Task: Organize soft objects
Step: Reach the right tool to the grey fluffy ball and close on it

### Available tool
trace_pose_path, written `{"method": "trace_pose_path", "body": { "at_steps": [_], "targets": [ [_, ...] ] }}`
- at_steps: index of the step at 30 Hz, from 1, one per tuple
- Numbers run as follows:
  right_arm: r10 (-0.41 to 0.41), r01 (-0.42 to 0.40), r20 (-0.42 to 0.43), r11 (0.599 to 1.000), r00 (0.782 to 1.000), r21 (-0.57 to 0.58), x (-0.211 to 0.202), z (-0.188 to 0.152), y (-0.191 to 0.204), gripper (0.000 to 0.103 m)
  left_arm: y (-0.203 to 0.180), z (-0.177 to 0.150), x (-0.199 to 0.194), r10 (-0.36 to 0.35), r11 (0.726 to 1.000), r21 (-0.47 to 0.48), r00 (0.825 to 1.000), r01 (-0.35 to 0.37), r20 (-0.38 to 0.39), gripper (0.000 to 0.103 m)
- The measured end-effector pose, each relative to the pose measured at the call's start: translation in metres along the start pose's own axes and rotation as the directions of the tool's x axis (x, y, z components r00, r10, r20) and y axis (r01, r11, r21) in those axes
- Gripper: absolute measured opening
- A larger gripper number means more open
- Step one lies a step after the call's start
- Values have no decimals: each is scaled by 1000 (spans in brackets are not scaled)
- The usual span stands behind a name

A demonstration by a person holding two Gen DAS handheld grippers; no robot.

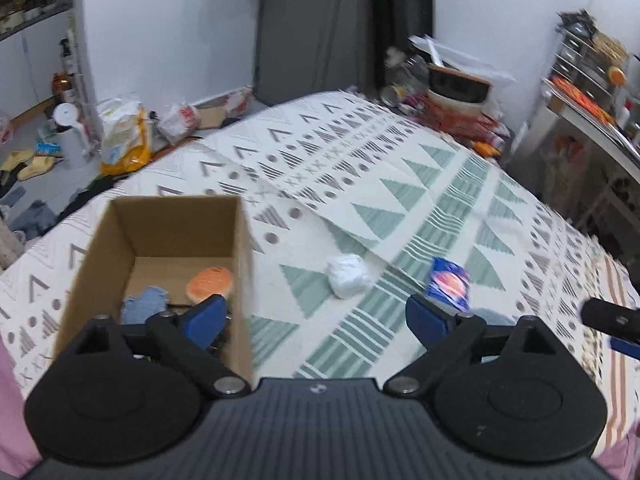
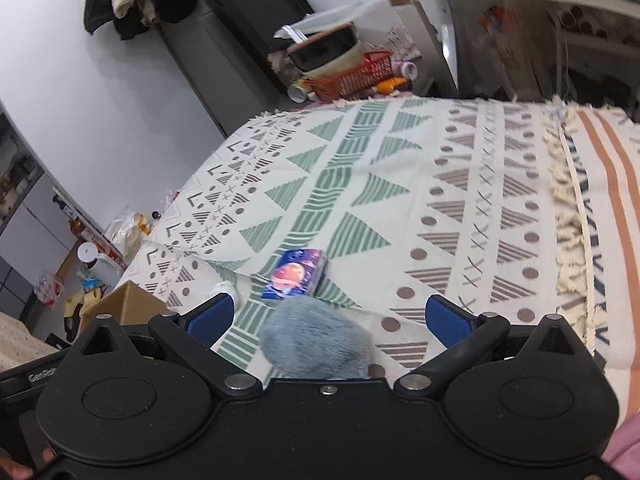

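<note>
A cardboard box (image 1: pixel 108 236) stands on the patterned blanket at the left; inside lie an orange soft bun (image 1: pixel 210 282) and a blue cloth piece (image 1: pixel 144 304). My left gripper (image 1: pixel 316 320) is open and empty, its left finger over the box's near right corner. A white crumpled soft ball (image 1: pixel 348 276) and a blue tissue pack (image 1: pixel 448 284) lie on the blanket ahead. My right gripper (image 2: pixel 328 316) is open and empty above a grey fluffy ball (image 2: pixel 320 340) that lies between its fingers. The tissue pack (image 2: pixel 294 276) lies just beyond. The box corner (image 2: pixel 124 300) shows at the left.
The blanket (image 1: pixel 400 184) covers a bed. Bags, slippers and a white bin (image 1: pixel 72 136) clutter the floor at the left. A pile of bowls and a red basket (image 2: pixel 352 72) sits past the bed's far end. A shelf unit (image 1: pixel 592 92) stands at the right.
</note>
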State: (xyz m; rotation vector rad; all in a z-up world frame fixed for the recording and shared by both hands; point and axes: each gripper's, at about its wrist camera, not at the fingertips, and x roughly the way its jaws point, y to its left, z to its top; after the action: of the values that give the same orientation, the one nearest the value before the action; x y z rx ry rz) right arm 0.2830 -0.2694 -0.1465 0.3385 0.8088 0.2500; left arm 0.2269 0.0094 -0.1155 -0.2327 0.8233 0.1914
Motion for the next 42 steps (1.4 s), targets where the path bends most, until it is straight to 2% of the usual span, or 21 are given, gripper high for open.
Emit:
{"method": "trace_pose_path", "body": {
  "at_steps": [5,10,17,23,27,32,35,40,42],
  "targets": [
    [-15,15,-18,999,1000,40,17,-7,-18,103,-17,-10,11,-29,999,37,999,31,-39,96],
    [-18,20,-35,999,999,50,36,-10,-29,103,-32,-13,23,-18,998,64,998,22,-66,96],
    [-14,21,-105,998,994,60,67,-19,-40,100,-45,-15,35,-25,996,78,996,32,-85,96],
    [42,-35,-119,997,992,62,76,-20,-35,99,-50,-17,40,-52,996,67,995,58,-90,96],
    [117,-108,-163,992,980,67,76,-26,-30,97,-51,-18,46,-50,997,58,994,56,-99,93],
    [175,-166,-197,984,965,62,76,-32,-17,87,-49,-21,47,-66,997,31,993,69,-100,92],
    [220,-206,-219,975,951,85,76,-36,-14,77,-47,-22,45,-83,996,18,992,85,-95,85],
    [252,-234,-226,967,941,100,72,-38,-9,60,-41,-23,48,-106,994,-12,987,105,-120,66],
    [265,-243,-223,962,938,121,68,-38,-10,56,-39,-25,50,-118,993,-28,983,115,-142,59]
  ]
}}
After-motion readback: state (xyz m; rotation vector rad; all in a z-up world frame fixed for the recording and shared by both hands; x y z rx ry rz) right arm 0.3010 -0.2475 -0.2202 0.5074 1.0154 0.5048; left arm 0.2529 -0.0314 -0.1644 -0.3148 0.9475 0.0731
